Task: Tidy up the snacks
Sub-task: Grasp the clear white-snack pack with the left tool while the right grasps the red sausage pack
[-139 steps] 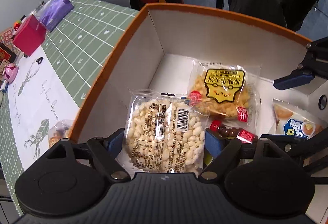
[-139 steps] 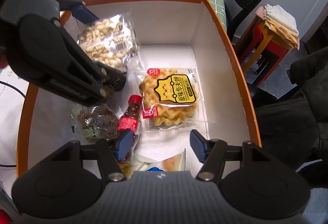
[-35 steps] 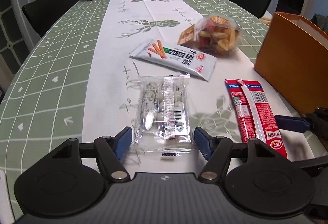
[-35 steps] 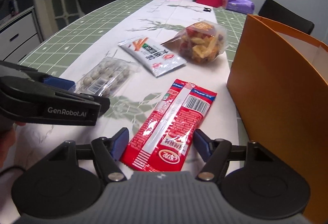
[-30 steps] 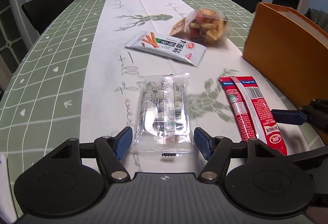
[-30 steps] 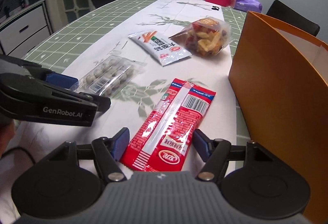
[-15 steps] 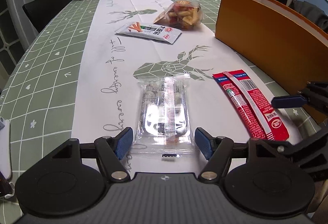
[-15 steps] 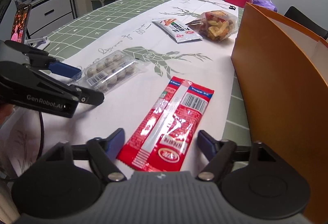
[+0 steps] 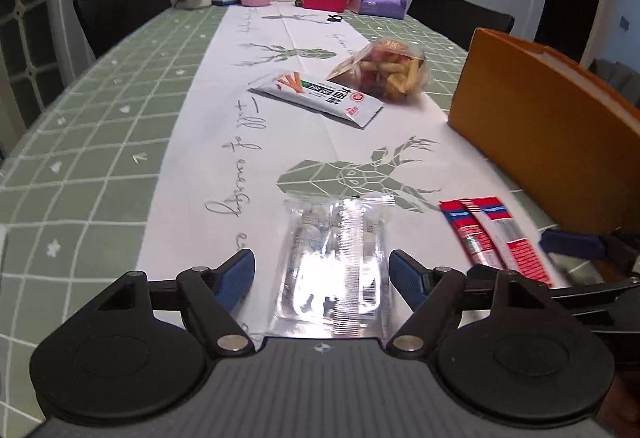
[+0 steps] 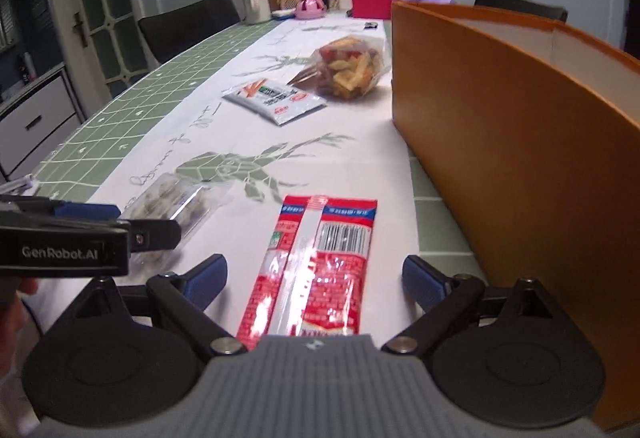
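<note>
Both grippers, left (image 9: pixel 322 276) and right (image 10: pixel 314 280), have just been spreading their jaws and stand wide apart without pressing anything, the left straddling a clear packet of round snacks (image 9: pixel 334 258), the right a red sachet (image 10: pixel 316 262) just beside the orange box (image 10: pixel 520 141). Farther along that box's outer wall, a white stick-snack packet (image 9: pixel 320 97) and a bag of mixed crackers (image 9: pixel 386 71) lie on the table (image 9: pixel 112 125). By this view, four snacks remain unboxed.
</note>
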`<action>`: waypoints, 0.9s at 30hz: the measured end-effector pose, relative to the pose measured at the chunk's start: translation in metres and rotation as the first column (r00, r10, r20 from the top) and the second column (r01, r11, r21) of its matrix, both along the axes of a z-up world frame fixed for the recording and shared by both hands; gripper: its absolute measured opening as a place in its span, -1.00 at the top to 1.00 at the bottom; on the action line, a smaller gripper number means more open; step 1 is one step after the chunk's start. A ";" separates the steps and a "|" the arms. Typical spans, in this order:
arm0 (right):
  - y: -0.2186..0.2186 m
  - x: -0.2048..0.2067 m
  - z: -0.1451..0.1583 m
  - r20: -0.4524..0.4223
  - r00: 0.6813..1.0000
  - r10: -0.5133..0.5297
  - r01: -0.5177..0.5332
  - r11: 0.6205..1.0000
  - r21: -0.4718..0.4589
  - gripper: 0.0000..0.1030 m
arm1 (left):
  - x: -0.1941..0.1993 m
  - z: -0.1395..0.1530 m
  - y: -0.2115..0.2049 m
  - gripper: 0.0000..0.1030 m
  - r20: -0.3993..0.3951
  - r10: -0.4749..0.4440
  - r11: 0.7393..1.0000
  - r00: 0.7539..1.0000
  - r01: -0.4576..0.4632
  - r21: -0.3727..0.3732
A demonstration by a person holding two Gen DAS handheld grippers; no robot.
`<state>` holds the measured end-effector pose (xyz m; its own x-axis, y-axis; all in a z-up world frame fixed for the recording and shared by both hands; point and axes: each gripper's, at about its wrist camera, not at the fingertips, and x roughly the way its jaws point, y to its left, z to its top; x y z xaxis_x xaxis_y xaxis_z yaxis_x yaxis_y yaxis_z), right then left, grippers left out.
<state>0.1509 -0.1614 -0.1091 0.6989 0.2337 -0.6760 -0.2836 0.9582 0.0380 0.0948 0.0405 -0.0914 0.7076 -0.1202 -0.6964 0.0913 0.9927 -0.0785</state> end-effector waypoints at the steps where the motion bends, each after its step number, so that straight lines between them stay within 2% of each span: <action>1: 0.004 -0.001 -0.002 0.011 1.000 0.001 -0.001 0.999 -0.041 -0.71 | 0.000 0.000 -0.002 -0.81 0.006 -0.019 1.000 1.000 0.019 0.007; 5: 0.003 -0.008 -0.002 0.037 0.999 0.019 -0.017 0.998 -0.063 -0.70 | -0.002 -0.004 -0.012 -0.83 0.025 -0.063 0.997 0.998 0.062 0.043; 10: -0.001 -0.009 -0.003 0.037 0.999 0.027 -0.025 0.999 -0.043 -0.67 | 0.000 -0.006 -0.013 -0.86 0.027 -0.053 0.997 0.998 0.051 0.063; 15: 0.000 -0.012 -0.002 0.057 0.998 0.041 -0.039 0.998 -0.040 -0.39 | 0.000 -0.006 -0.011 -0.86 0.023 -0.042 0.997 0.999 0.040 0.063; 19: 0.002 -0.015 -0.002 0.063 0.997 0.053 -0.051 0.998 -0.040 -0.27 | 0.003 -0.006 -0.010 -1.00 0.004 -0.032 0.997 0.999 0.032 0.065; 27: 0.003 -0.020 -0.003 0.086 0.994 0.070 -0.067 0.997 -0.038 -0.13 | -0.001 -0.009 -0.010 -1.00 0.019 -0.021 0.998 1.000 0.020 0.063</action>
<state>0.1308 -0.1586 -0.1117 0.7387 0.2602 -0.6218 -0.3491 0.9368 -0.0226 0.0936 0.0310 -0.1001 0.7191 -0.0913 -0.6889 0.1129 0.9935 -0.0139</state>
